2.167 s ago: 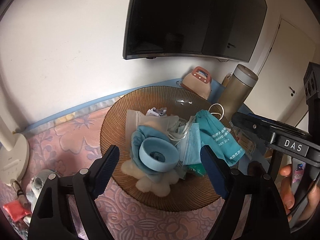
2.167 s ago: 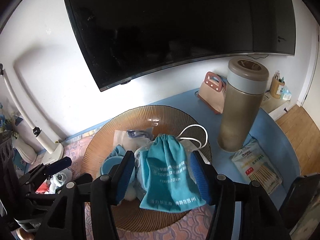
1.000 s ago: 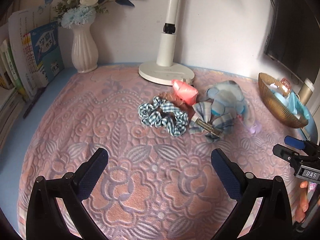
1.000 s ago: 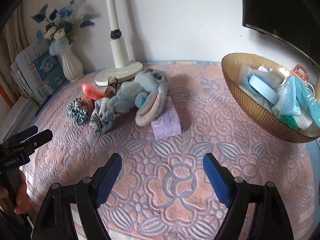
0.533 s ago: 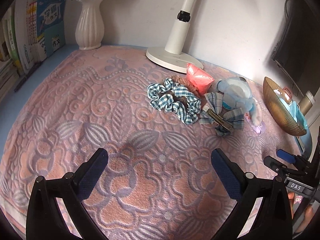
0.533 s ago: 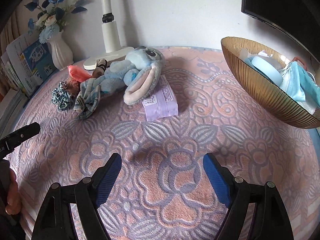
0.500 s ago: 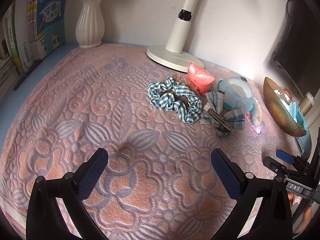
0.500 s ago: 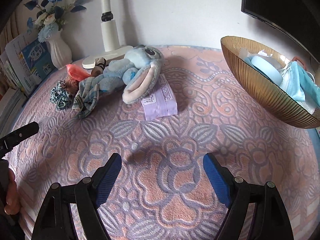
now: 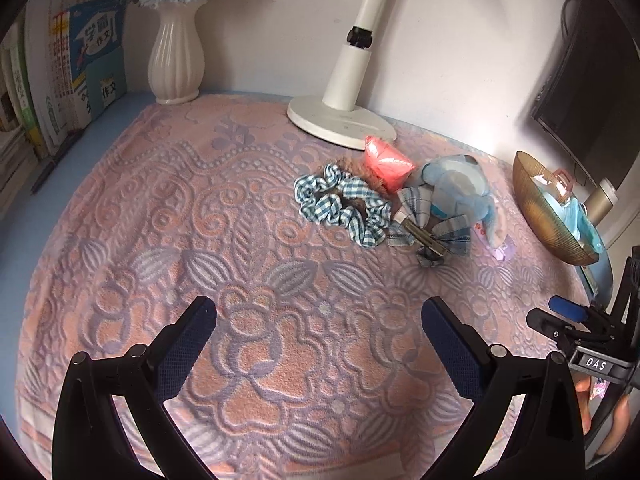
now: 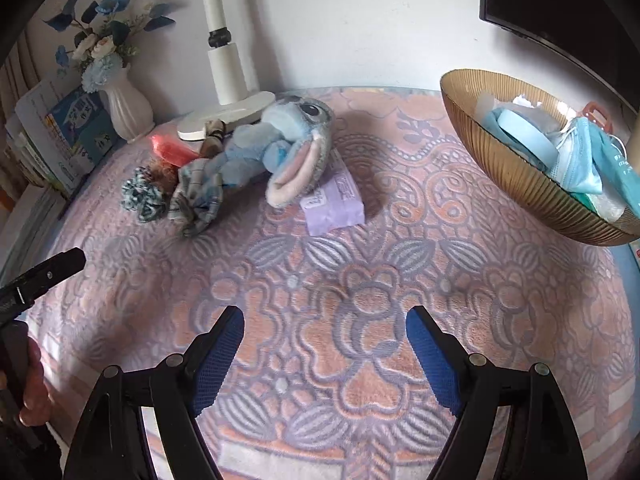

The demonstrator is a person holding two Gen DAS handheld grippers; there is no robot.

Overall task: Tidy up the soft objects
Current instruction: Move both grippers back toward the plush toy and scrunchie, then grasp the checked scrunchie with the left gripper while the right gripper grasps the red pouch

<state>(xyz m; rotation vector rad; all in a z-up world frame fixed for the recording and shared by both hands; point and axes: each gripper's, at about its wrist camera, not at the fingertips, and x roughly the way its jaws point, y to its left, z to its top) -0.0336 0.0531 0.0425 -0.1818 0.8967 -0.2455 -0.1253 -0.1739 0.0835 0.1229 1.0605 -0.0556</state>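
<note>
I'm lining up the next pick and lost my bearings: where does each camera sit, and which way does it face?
Left wrist: on the left gripper, angled down at the checked scrunchie; own open fingers, the right gripper and a hand at right edge.
Right wrist: on the right gripper, angled down at the plush bunny and purple pack; own open fingers, the left gripper at left edge.
Shared: bunny, scrunchie, lamp base, bowl.

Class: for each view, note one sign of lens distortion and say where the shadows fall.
Left wrist view: the lamp post leans, corners go black, faint shadow under the tool. Right wrist view: the bowl bulges, and the plush rabbit shades the purple packet.
</note>
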